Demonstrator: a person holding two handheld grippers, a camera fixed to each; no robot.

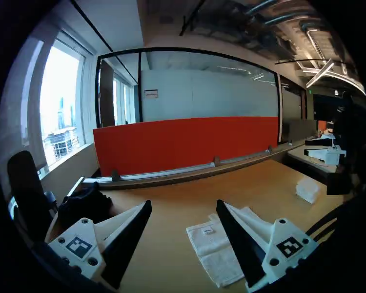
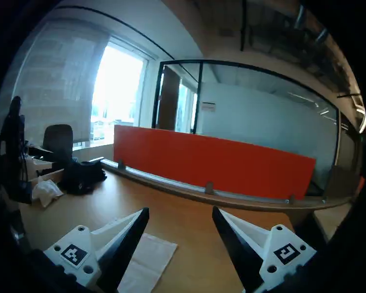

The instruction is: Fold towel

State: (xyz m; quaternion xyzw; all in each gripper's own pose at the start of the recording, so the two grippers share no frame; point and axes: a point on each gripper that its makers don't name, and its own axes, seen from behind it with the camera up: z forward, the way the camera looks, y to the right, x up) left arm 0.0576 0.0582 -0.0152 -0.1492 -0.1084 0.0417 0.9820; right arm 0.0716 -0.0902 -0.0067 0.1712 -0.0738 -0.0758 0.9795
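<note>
Lying on the counter: the towel [image 1: 214, 244] is seen spread flat on the wooden counter [image 1: 261, 180]; it is white, and a small tag is set near its far edge.
Towel, left gripper view: it is placed low and right of centre, and its right part is hidden behind the right finger of the left tool [image 1: 183, 202].
Towel, right gripper view: the towel [image 2: 151, 256] is found low and left of centre, partly covered by the left finger of the right tool [image 2: 179, 209].
Left tool: its fingers are spread wide apart; nothing is gripped between them, and bare counter is seen in the gap.
Right tool: its fingers are likewise held wide apart with nothing between them; wood is seen in the gap.
Folded white cloth [image 1: 307, 189]: it is set far off on the right side of the counter, well apart from the towel.
Black bag [image 1: 83, 205]: it is slumped at the left end of the counter, near the window side.
Crumpled white cloth [image 2: 46, 191]: it is laid just beside the black bag, as seen in the right gripper view.
Orange partition [image 1: 183, 144]: it is stood along the far edge of the counter, with a glass wall behind it.
Chair [image 2: 58, 139]: a dark office chair is placed by the bright window [image 2: 117, 93].
</note>
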